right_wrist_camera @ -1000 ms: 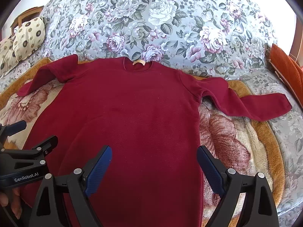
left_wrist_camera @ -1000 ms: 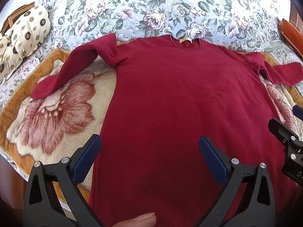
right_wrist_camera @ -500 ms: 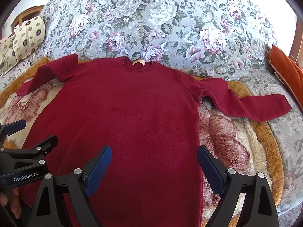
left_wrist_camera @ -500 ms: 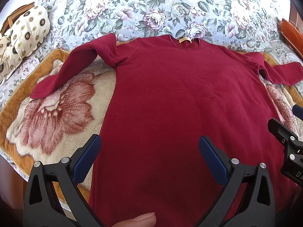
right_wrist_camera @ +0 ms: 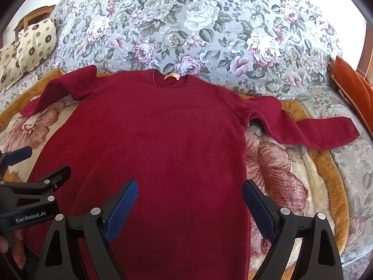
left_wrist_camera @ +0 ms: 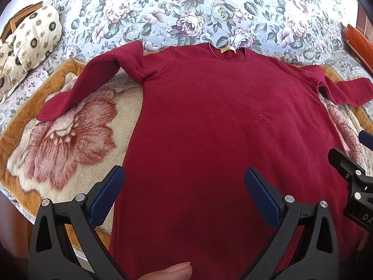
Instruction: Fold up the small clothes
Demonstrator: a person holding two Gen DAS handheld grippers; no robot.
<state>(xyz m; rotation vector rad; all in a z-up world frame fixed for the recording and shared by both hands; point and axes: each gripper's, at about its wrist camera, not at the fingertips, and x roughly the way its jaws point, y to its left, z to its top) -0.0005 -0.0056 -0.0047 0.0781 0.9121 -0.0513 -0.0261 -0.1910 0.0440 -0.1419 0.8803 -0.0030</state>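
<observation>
Change: none seen, possibly too slight | sweater collar toward blanket's far edge, long axis near-to-far | left gripper, right gripper jaws apart

Open blanket flanks the sweater; pillows sit well apart at far left.
</observation>
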